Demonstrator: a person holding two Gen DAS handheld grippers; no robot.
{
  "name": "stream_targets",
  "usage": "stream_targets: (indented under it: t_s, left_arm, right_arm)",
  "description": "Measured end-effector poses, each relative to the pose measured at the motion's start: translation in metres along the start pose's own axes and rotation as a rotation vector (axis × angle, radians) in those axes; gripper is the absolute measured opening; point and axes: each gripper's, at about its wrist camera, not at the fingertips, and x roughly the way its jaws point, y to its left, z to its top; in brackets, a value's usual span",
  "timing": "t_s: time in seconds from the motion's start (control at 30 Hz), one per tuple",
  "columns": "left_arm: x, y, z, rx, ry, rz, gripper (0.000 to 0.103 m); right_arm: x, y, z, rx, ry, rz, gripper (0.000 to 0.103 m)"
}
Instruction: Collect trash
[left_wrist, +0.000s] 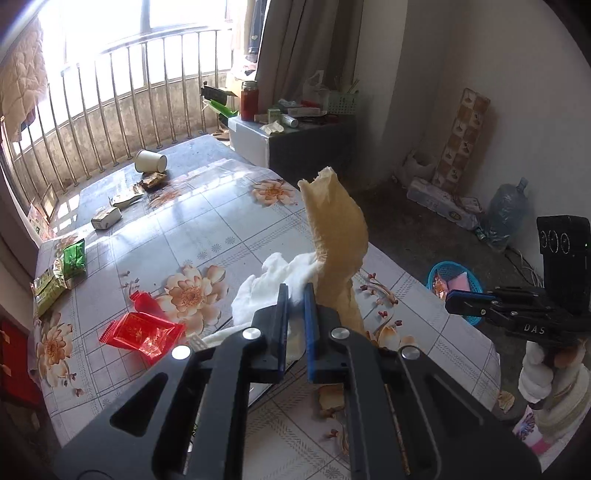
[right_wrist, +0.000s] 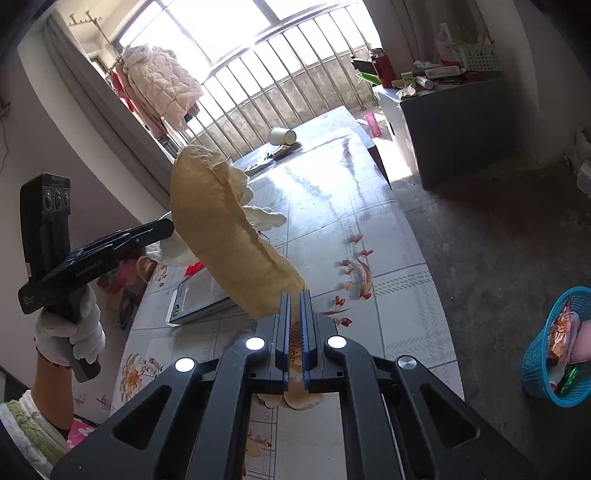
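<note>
The left hand-held gripper (left_wrist: 295, 295) is clenched on a tissue wad (left_wrist: 269, 291) (white and tan), lifted clear of the tabletop (left_wrist: 229, 229) for carrying. The right hand-held gripper (right_wrist: 294, 297) is nearly closed, empty. The basket (right_wrist: 554, 354) stands on the floor beyond the right edge.

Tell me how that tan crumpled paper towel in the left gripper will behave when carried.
The tan crumpled paper towel probably is light and floppy: it bends over above the left gripper. Pinched together with a white tissue, it may slip loose. The blue plastic basket looks a fair target.
</note>
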Motion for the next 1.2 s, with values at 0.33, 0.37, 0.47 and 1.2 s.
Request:
stream_targets:
  t_s: [0.33, 0.37, 0.47, 1.2]
  left_arm:
    - [-0.054, -0.035, -0.091, -0.205, 0.041, -0.212, 0.007]
    - [-0.045, -0.036, -0.11, -0.237, 0.064, -0.213, 0.011]
    - [-0.015, -0.035, -0.159, -0.326, 0.165, -0.204, 0.029]
    - [-0.006, -0.052, -0.186, -0.219, 0.127, -0.165, 0.015]
  right_arm:
    - [-0.027, -0.016, -0.034, 0.065, 0.004, 0.0, 0.005]
    - [-0.027, -0.016, -0.041, 0.067, 0.016, 0.0, 0.005]
    - [-0.024, -0.016, -0.057, 0.078, 0.069, -0.001, 0.005]
    - [-0.006, 0.048, -0.118, -0.066, 0.208, 0.08, 0.039]
